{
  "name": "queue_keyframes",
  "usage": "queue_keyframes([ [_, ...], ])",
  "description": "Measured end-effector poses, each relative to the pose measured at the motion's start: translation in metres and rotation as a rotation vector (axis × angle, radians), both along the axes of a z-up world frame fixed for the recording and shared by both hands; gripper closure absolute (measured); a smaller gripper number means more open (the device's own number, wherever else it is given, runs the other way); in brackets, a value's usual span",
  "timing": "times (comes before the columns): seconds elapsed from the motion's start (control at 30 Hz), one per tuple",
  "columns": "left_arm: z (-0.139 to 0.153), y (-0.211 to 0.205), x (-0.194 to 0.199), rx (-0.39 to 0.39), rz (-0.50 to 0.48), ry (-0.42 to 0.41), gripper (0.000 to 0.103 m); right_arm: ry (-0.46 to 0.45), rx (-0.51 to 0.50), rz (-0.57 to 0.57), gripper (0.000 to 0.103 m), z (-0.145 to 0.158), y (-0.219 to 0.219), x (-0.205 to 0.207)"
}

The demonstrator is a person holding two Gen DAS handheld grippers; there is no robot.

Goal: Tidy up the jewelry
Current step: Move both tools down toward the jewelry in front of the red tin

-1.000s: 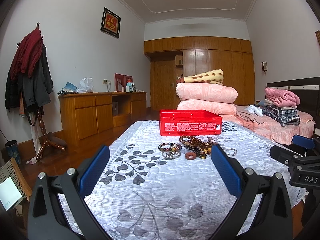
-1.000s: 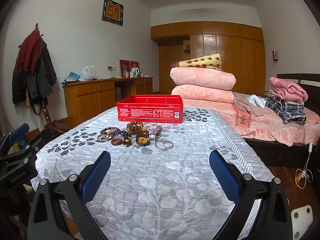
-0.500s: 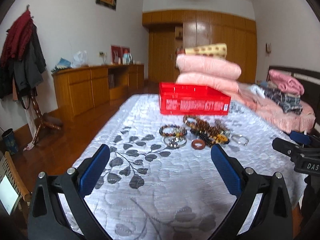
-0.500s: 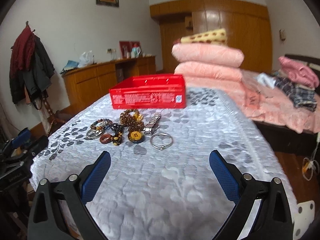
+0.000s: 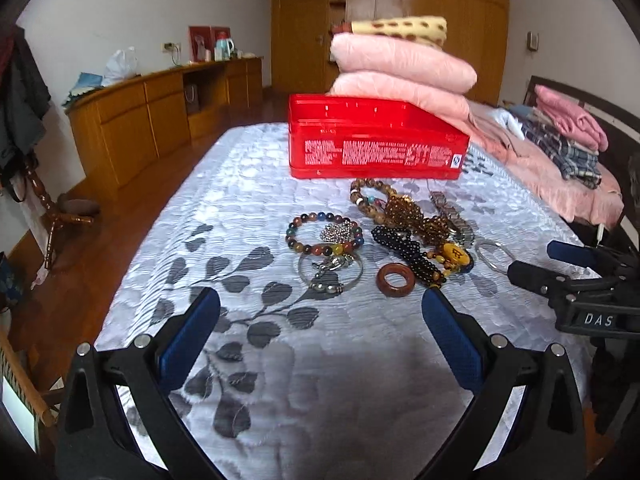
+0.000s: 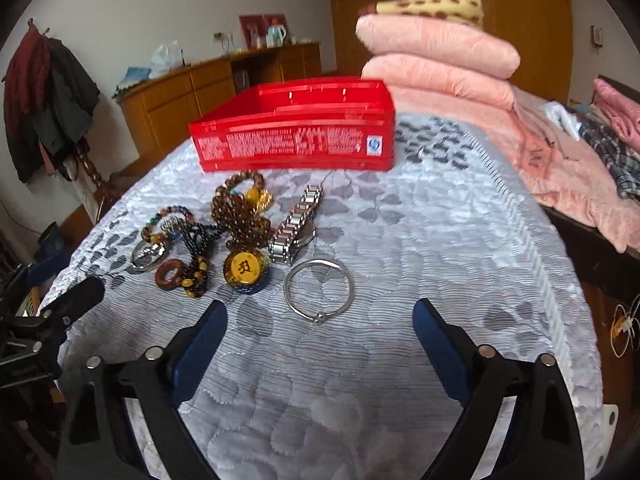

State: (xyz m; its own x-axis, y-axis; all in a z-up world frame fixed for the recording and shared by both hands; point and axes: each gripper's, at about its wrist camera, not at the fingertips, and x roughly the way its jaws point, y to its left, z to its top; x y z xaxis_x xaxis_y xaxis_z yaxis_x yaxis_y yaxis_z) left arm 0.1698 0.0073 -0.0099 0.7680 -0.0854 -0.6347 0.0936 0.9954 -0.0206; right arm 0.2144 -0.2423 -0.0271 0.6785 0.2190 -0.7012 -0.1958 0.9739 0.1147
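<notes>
1. Jewelry is sitting in a loose heap on the grey leaf-patterned quilt (image 5: 248, 360), just in front of the red box (image 5: 376, 148), which is standing open-topped on the same quilt.
2. On the left side of the heap, a bracelet of mixed coloured beads (image 5: 324, 234) is lying with a silver clip-like piece inside it and a thin silver hoop overlapping its near edge.
3. A brown wooden ring (image 5: 395, 279) is resting just this side of a string of black beads (image 5: 404, 246), pretty much touching it.
4. Behind those, a tangle of brown beads (image 6: 240, 216) is piling up close to the box, and a round yellow pendant (image 6: 242, 270) with a dark symbol is sitting at its near end.
5. A metal watch band (image 6: 298, 224) is lying stretched out just right of the brown beads, pointing toward the box.
6. A plain silver bangle (image 6: 319, 291) is lying flat on its own, nearest the right gripper (image 6: 318, 320).
7. That right gripper is hovering over the quilt with its blue pads spread wide; the jaws have just been closing a little, and nothing is between them.
8. The left gripper (image 5: 320, 312) is also hanging wide apart and gripping nothing, with the wooden ring just beyond its tips.
9. Pink folded bedding (image 6: 436, 52) is stacking up behind the box.
</notes>
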Motion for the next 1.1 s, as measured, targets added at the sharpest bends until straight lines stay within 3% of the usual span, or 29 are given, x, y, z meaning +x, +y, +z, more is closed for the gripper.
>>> queue_keyframes([
  [0.13, -0.007, 0.002, 0.018, 0.000, 0.008, 0.066, 0.014, 0.048, 0.007, 0.008, 0.014, -0.005, 0.002, 0.011],
  [0.2, -0.012, 0.003, 0.027, -0.004, -0.001, 0.102, 0.024, 0.067, 0.005, 0.009, 0.015, -0.007, 0.002, 0.016],
  [0.53, -0.024, 0.000, 0.058, -0.001, -0.017, 0.195, 0.024, 0.123, -0.013, 0.017, 0.018, -0.012, 0.004, 0.035],
  [0.93, -0.026, -0.005, 0.069, 0.014, -0.027, 0.199, 0.033, 0.122, -0.024, 0.021, 0.019, -0.012, 0.006, 0.040],
  [1.1, -0.024, -0.005, 0.068, 0.013, -0.032, 0.188, 0.046, 0.121, -0.026, 0.021, 0.019, -0.012, 0.007, 0.040],
])
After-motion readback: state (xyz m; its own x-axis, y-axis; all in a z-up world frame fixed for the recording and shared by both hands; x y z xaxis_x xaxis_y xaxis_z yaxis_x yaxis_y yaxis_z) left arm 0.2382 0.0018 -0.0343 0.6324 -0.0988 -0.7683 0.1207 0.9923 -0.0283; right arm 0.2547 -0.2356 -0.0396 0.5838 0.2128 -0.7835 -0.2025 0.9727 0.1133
